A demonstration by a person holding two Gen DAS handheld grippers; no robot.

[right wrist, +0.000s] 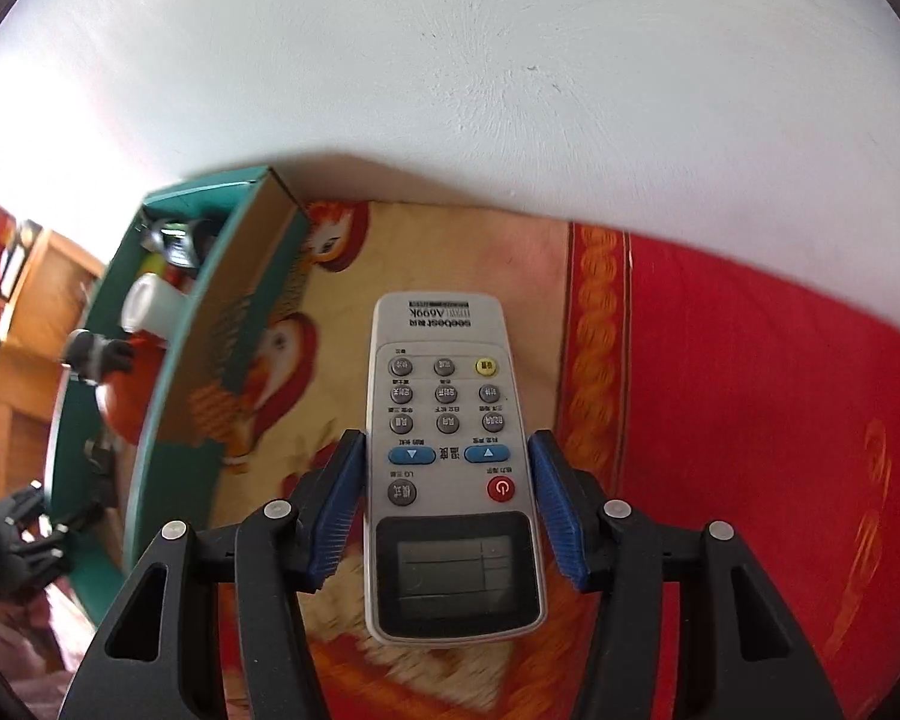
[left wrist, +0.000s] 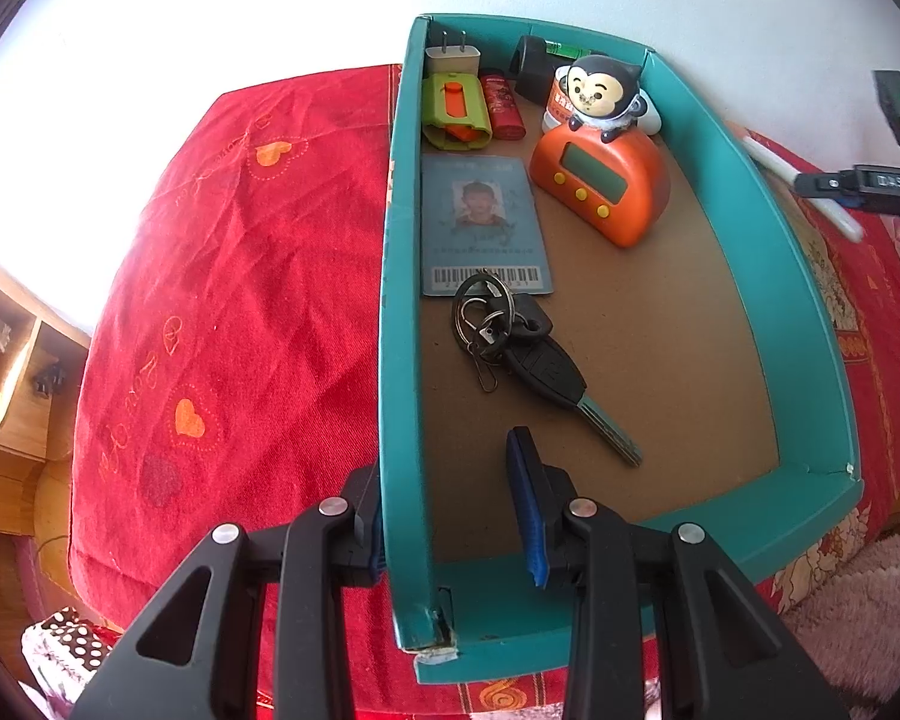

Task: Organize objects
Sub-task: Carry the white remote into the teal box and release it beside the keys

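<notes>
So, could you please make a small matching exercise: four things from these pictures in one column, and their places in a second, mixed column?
Things:
1. remote control
2. key bunch
3. ID card
4. orange timer

Places:
A. flat on the box floor, beside the left wall
B. between the right gripper fingers, outside the teal box
C. under the monkey figure
D. in the box, touching the card's barcode edge

Pairs: 1-B, 2-D, 3-A, 4-C

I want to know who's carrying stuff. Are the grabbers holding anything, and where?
The right gripper straddles the remote near its screen end, not clamped. The left gripper straddles the teal box wall, open.
</notes>
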